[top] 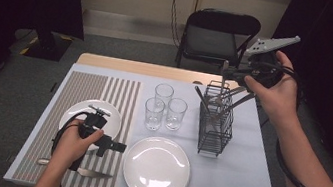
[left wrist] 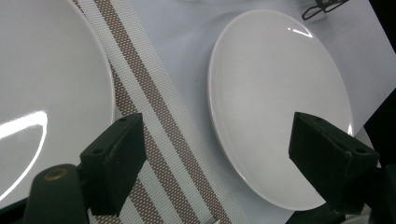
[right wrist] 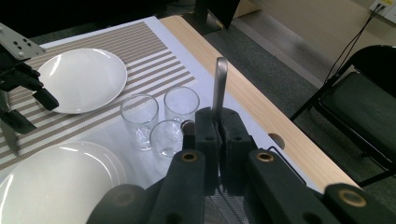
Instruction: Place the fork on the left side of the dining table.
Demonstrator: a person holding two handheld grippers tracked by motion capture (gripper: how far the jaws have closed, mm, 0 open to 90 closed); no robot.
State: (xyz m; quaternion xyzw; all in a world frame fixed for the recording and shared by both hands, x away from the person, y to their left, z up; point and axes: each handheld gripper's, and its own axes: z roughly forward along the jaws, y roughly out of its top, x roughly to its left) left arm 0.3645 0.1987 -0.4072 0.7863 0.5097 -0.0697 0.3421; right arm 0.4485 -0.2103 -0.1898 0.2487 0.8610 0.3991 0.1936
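White plate (top: 156, 168) nearest on the worktop (top: 241, 186), bare, with a knife (top: 86, 172) lying on the striped placemat (top: 79, 85) just left of it. Left hand-held gripper (top: 115, 146) hovers low between that plate and a second white plate (top: 105, 114) on the mat, jaws wide apart, nothing between them (left gripper view looks down on mat stripes with a plate either side). Mid worktop: three clear glasses (top: 165, 106) clustered together, upright, empty. To their right a black wire cutlery rack (top: 215, 126) with utensils leaning in it. Right hand-held gripper (top: 230, 76) is held above the rack's far end, jaws pressed together on a metal utensil handle (right wrist: 219, 84) that sticks up past the pads; which utensil it is, cannot tell. Beyond the worktop, a black folding chair (top: 214, 35) against the wall.
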